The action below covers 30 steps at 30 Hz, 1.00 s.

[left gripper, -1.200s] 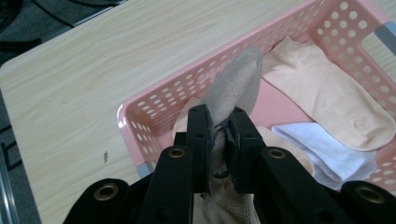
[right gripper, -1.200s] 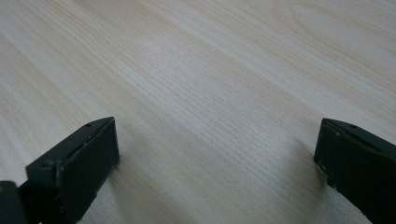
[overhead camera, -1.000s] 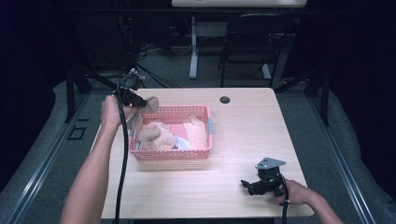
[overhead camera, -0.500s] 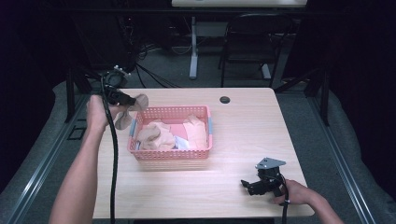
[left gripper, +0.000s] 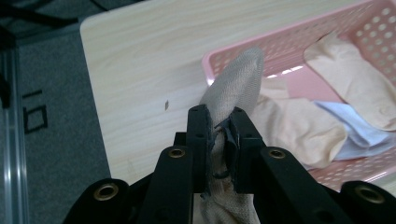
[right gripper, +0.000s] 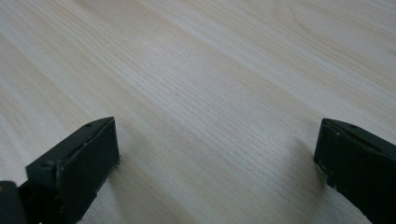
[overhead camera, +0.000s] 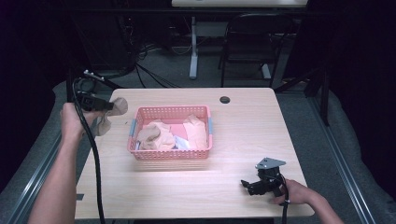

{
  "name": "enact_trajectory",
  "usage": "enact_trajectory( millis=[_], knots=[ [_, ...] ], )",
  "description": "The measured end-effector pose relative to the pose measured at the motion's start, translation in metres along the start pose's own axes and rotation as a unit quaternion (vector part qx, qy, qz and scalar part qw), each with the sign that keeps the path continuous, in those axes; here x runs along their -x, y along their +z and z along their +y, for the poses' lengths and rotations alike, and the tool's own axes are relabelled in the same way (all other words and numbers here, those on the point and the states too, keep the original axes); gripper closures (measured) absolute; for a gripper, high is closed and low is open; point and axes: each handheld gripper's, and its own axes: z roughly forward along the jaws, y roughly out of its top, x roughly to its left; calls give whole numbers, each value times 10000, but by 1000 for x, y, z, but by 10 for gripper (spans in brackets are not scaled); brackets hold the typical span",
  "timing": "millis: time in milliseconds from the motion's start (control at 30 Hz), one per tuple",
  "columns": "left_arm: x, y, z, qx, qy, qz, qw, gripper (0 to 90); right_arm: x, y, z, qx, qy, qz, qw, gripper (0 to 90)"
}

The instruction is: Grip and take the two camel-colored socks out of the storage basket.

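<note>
**A:** so where's the sock right now?

**B:** the beige sock is pinched tight in the left gripper, held up over the table's left edge, just beside the pink basket but clear of it. One end hangs down by the hand.

**A:** and the other one?

**B:** right gripper sits low at the near right of the table, jaws spread wide with nothing but bare wood between them. More beige cloth lies in the basket.

A pale wooden table stands on grey carpet in a dim room, a dark chair behind it.
</note>
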Motion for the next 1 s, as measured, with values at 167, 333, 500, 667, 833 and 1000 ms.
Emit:
enact_trajectory(
  millis=[167, 333, 500, 667, 833, 1000],
  knots=[
    [-9, 10, -21, -35, -208, 14, 9998, 804, 0, 0, 0, 22, 23, 1, 10000, 0],
    [-16, 11, -32, -99, -327, 71, 9994, 804, 0, 0, 0, 30, 25, 3, 10000, 0],
    [-25, 22, -47, -195, -442, 187, 9987, 805, 0, 0, 0, 20, 23, 6, 10000, 0],
    [-33, 36, -63, -205, -567, 187, 9980, 805, 0, 0, 0, 22, 23, 6, 10000, 0],
    [-37, 54, -87, -322, -674, 113, 9971, 804, 0, 0, 0, 33, 29, 0, 10000, 0],
    [-38, 60, -93, -311, -732, 57, 9968, 805, 0, 0, 0, 30, 25, -8, 10000, 0]
  ],
)
